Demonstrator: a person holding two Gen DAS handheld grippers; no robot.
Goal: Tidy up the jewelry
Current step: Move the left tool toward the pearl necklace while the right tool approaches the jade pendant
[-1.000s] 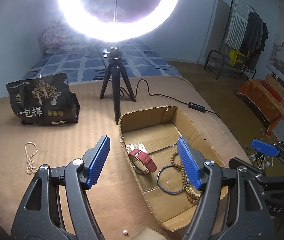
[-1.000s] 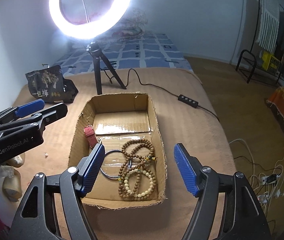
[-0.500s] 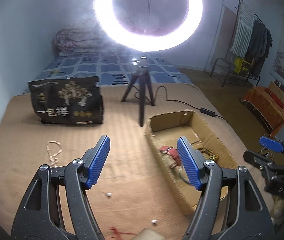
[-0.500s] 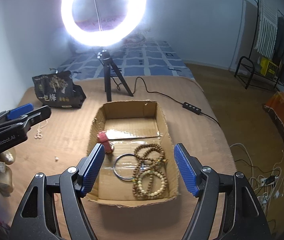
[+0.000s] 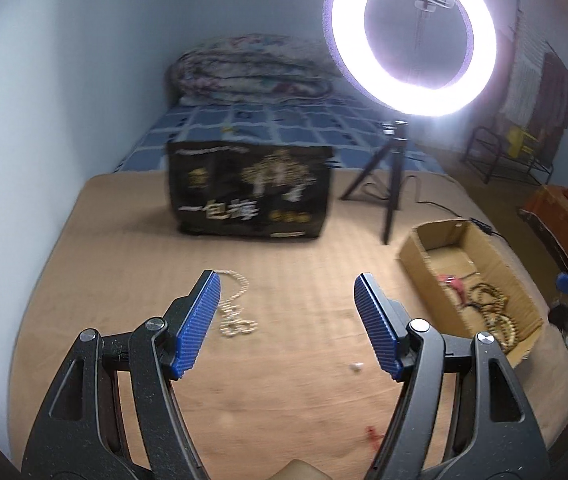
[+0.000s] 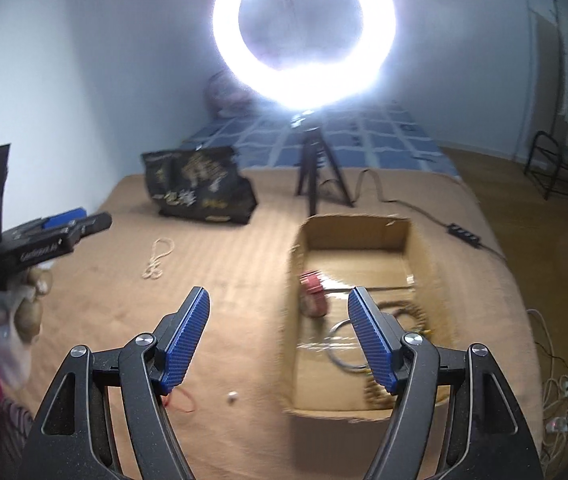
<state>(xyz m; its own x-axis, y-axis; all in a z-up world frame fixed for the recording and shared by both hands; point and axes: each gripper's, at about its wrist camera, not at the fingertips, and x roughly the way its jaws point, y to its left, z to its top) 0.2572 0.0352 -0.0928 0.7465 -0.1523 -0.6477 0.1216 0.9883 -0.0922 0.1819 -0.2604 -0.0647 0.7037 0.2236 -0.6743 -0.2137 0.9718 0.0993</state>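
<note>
Only rightward: red thread (image 6: 180,400) (blurred).

Tan ribbed mat (image 5: 132,248) bearing: pearl necklace (image 5: 235,312) just beside the left finger in the left wrist view; loose bead (image 5: 355,367) inside the right finger; black bag (image 5: 250,190) and tripod (image 5: 389,184) beyond the fingertips; cardboard box (image 5: 495,256) right of them.

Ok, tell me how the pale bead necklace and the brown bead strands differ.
The pale bead necklace lies on the tan bedcover, outside the cardboard box; the brown bead strands are already in the box. The necklace has small, whitish beads; the strands' are darker and look bigger. The necklace is one loose loop, the strands a heap. Both are beaded strings.
</note>
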